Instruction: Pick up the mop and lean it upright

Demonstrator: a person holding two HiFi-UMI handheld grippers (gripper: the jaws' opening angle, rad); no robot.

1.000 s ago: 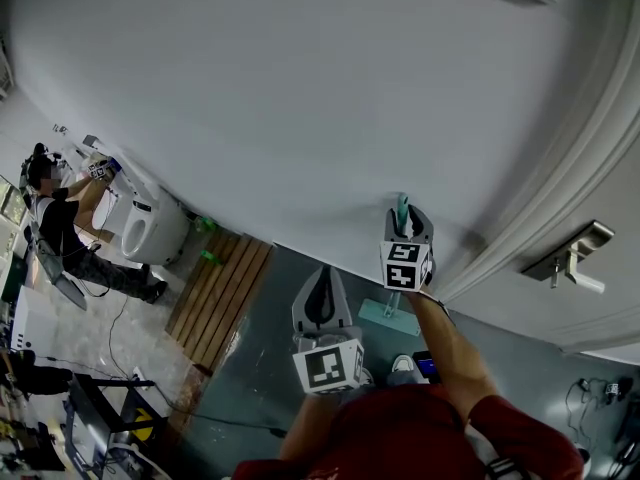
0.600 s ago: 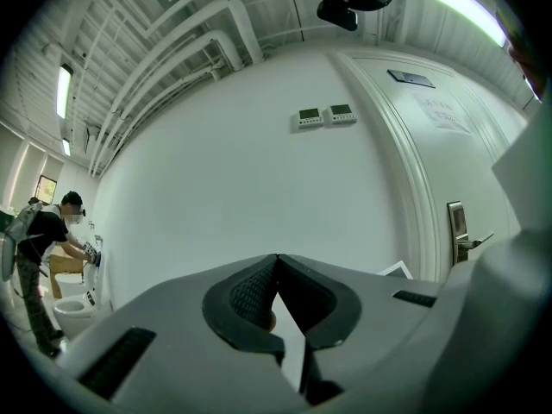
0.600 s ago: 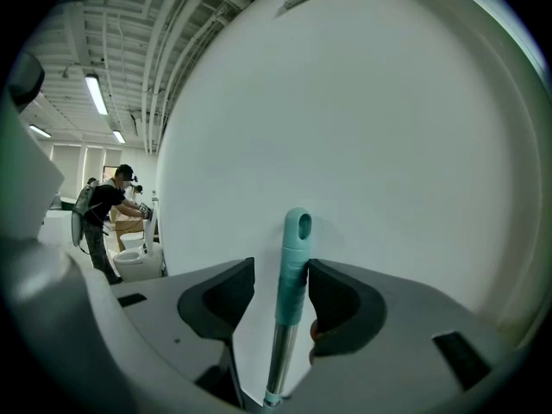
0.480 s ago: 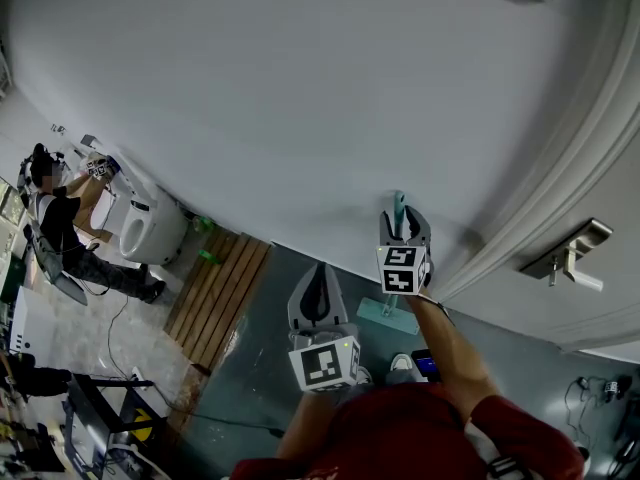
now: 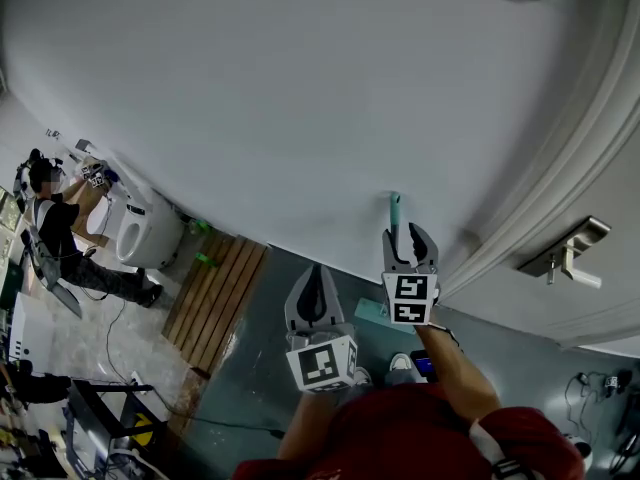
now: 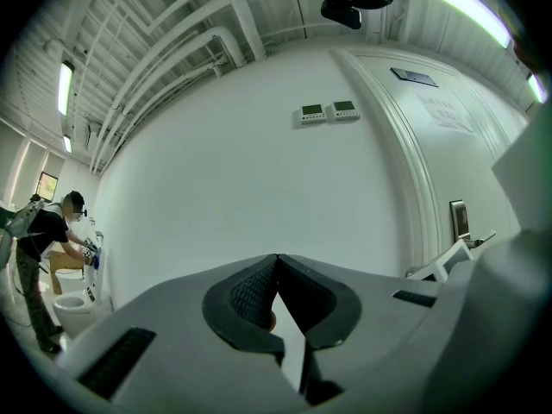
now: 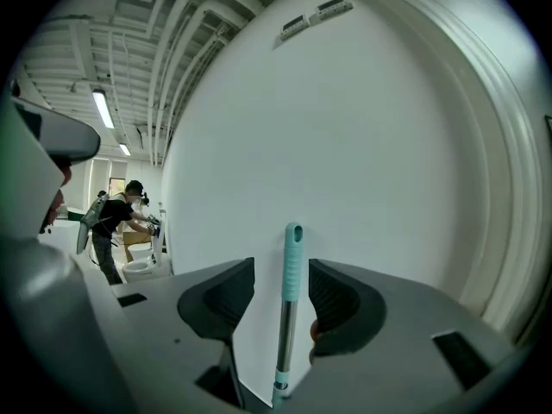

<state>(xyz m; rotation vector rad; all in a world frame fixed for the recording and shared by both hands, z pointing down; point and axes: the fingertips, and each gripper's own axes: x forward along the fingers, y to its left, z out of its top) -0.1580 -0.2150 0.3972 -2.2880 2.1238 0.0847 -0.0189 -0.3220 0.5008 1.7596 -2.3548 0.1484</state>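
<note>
Two grippers sit at the lower middle of the head view; the right gripper [image 5: 407, 233] is just under the top of the mop handle [image 5: 395, 208], which stands upright and appears to lean on the white wall [image 5: 300, 118]; the mop head [image 5: 368, 311] shows lower down, between the two grippers, on the grey floor [image 5: 260, 368].

In the right gripper view the handle [image 7: 291, 283] rises up the centre of the frame between the pads of the right gripper [image 7: 282, 296]; the jaws have just been opening and now stand wide, with a gap on each side of the handle, so nothing is gripped. The left gripper [image 6: 276, 270] has its jaws pressed together on nothing, pointing at bare wall.

The lean looks done, so the step in hand is letting go cleanly. Keep the right jaws wide and draw straight back along their own line, towards the bottom of the frame; any sideways drift would brush the handle and could slide it along the wall. Go slowly until both pads are clear of the teal grip; keep the left gripper [image 5: 318, 286] away from the mop head.
</note>
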